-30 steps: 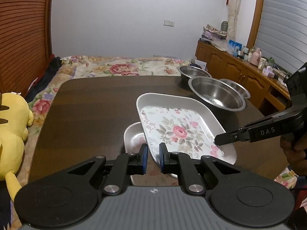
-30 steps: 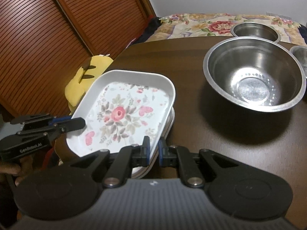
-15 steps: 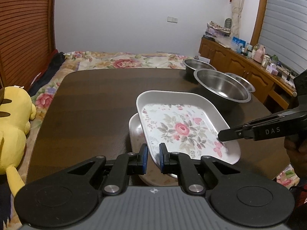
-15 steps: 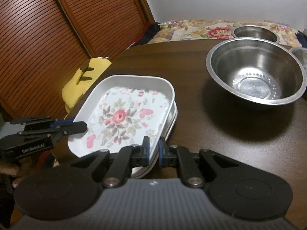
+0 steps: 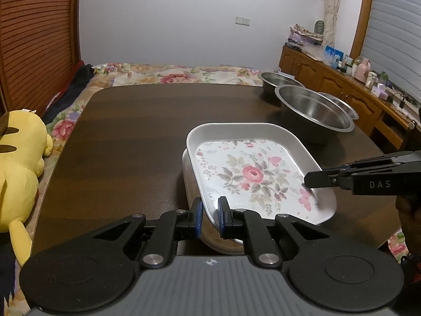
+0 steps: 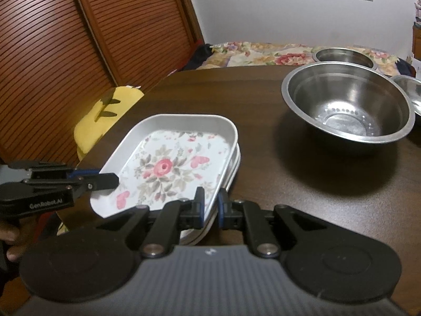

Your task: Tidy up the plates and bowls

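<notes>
A white plate with a rose pattern is held by two sides near the table's front edge. My left gripper is shut on its near rim. My right gripper is shut on the opposite rim and shows in the left wrist view as a black finger. Just beneath lies a second white plate, mostly covered; whether the two touch I cannot tell. Three steel bowls stand apart: a big one, a far one, and a third behind the big one.
The dark wooden table stretches to the left and back. A yellow plush toy lies off its left edge. Beyond are a bed with a floral cover, a wooden sideboard with clutter, and slatted wooden doors.
Both grippers have carried the rose plate leftward over the second plate, which is now mostly hidden beneath it. The bowls have not moved.
</notes>
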Motion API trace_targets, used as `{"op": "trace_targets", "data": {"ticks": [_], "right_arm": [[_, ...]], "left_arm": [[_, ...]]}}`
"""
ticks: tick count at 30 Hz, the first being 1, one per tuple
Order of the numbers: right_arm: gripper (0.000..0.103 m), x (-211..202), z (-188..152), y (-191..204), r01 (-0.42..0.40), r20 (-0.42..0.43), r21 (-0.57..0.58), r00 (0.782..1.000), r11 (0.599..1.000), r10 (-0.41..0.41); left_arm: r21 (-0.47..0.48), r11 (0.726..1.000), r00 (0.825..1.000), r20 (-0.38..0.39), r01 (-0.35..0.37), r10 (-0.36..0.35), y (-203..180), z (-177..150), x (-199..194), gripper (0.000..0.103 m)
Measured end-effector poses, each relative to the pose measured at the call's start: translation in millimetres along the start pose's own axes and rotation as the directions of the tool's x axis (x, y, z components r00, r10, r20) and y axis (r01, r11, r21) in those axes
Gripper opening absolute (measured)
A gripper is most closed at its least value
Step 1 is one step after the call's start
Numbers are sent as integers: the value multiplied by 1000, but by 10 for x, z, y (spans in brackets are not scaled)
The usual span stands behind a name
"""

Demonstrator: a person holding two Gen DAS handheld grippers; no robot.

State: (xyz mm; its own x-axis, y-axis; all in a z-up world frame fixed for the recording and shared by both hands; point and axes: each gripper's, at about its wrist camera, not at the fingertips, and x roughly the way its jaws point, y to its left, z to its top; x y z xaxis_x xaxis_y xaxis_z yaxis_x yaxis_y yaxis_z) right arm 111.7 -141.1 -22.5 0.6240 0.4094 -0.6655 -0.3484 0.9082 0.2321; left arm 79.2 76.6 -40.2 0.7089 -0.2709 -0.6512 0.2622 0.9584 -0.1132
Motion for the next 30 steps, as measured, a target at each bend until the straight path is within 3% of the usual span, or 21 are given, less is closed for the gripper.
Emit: {"op": "trace_targets", "data": {"ticks": [12, 24, 30], "right_arm": [[13, 0, -199, 77, 50, 138, 2, 989, 999, -50], [12, -28, -252, 108, 83, 185, -38, 980, 996, -74], [13, -177, -230, 87, 98, 238, -44, 968, 994, -85]], "left_arm": [[-4, 1000, 1000, 20, -23, 23, 0, -41, -19, 14], [-18, 999, 998, 47, -52, 52, 13, -42, -46, 14], [-25, 998, 995, 83, -55, 57, 8, 7, -103, 28]]}}
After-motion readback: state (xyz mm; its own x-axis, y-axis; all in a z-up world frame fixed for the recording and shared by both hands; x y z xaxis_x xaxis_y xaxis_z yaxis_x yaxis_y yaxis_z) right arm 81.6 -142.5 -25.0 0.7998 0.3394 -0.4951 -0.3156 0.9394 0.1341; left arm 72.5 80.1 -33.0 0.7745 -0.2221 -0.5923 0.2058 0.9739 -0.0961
